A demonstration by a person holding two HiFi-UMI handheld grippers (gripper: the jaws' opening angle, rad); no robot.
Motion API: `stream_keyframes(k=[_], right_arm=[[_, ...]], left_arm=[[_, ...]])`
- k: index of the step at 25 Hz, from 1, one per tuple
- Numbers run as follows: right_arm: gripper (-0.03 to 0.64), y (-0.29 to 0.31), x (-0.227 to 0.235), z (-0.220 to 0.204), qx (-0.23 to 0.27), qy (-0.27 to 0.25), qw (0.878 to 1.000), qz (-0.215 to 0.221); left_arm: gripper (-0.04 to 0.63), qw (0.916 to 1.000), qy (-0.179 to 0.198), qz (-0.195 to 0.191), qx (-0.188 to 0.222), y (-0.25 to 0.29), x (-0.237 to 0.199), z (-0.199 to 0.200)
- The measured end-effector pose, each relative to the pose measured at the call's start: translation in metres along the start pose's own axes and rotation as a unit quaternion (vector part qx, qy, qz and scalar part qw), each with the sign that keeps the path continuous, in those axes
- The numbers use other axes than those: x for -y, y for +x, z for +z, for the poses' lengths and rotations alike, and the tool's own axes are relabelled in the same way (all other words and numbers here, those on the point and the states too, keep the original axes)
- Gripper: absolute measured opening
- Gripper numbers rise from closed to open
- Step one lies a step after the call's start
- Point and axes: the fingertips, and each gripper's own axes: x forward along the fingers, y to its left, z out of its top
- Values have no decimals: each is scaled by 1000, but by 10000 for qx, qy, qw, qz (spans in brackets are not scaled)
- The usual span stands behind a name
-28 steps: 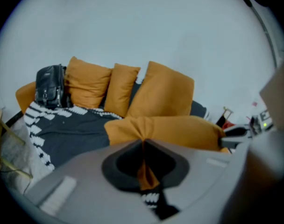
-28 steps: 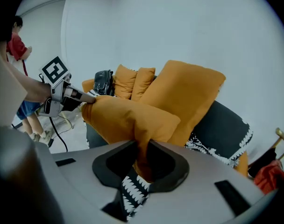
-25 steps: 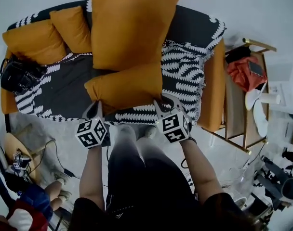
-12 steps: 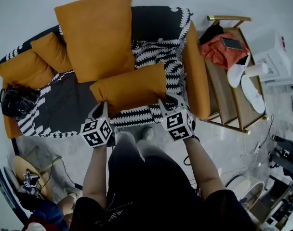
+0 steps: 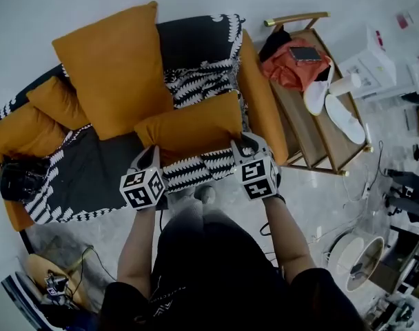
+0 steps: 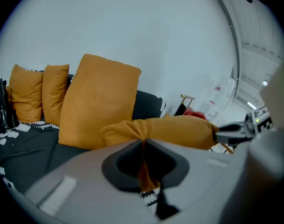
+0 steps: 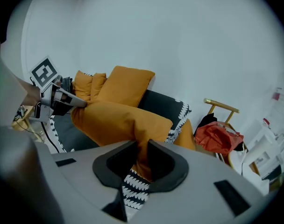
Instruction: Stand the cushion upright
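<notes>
A person gripped a small orange cushion (image 5: 189, 126) by both near corners at mid-frame in the head view, as it hung lengthwise over the front of a sofa's (image 5: 196, 36) seat. The left gripper (image 5: 153, 152) was clamped tight on a twist of fabric at one corner. The right gripper (image 5: 244, 143) pinched the other corner, with cloth bunched between its jaws. The job appeared to be at the carrying stage, the cushion lifted but not yet stood up. The next move would likely call for tipping it onto its long edge against the dark backrest, beside the large cushion (image 5: 113, 71) at upper left, before letting go. A black-and-white patterned throw (image 5: 196, 81) covered the seat. At upper right, a wooden rack (image 5: 318, 133) held a red cloth (image 5: 292, 61) and white slippers (image 5: 344, 116). A plain pale wall (image 6: 170, 31) stood behind the sofa, above a grey floor (image 5: 306, 198).
</notes>
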Motion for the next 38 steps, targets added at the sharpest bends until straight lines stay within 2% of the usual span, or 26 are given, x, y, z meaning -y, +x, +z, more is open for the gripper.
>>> stream_keyframes(k=[9,17,28,33,38], right_arm=[[75,-16,23,15,-75,-86,9984,-559],[75,-9,79,25,-30,-213,9973,-708],[72,37,145,58,82,-779,9962,-368],[71,62,162,72,144,-1098,9936,-205],[67,86,176,87,269,-1346,9905,-76]], left_arm=[[26,9985,-5,-529,-109,25,17,17],[28,9976,64,-678,-159,64,52,28],[28,9984,-375,-372,-186,125,74,35],[28,9983,-486,-209,-225,150,75,35],[28,9975,-700,-50,-84,175,73,38]])
